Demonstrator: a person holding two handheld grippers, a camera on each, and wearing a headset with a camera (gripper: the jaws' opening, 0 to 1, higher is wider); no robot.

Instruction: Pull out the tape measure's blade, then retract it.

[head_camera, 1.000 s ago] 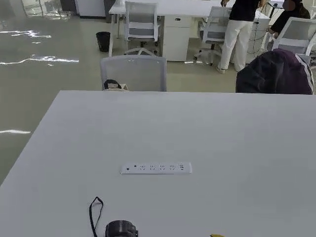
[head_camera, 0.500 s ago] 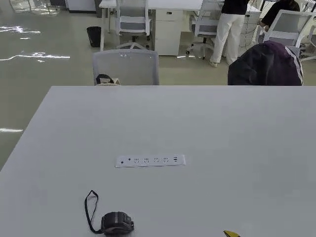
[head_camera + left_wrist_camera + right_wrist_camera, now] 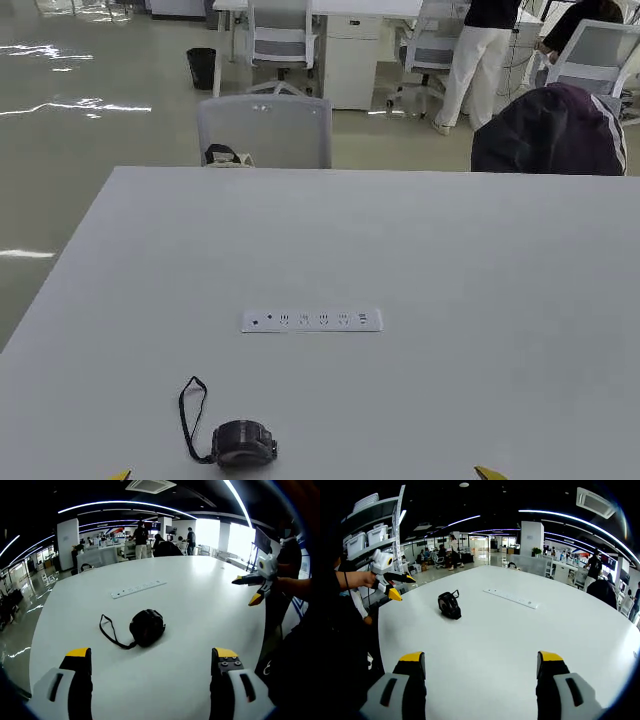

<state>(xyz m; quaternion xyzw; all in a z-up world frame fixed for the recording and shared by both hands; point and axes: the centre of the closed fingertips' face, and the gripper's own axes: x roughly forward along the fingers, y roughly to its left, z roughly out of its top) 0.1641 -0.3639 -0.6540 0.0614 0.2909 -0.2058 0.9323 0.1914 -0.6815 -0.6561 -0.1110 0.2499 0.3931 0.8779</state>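
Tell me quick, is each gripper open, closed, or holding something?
Left gripper: open, holding nothing.
Right gripper: open, holding nothing.

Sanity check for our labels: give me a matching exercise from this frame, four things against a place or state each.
Things:
1. tape measure
2. power strip
3. left gripper
4. bin

Places or states:
A. on the floor, beyond the far chairs
B. jaws wide apart, holding nothing
C. on the table, near the person's edge
D. flat at mid-table

Pairs: 1-C, 2-D, 3-B, 4-A
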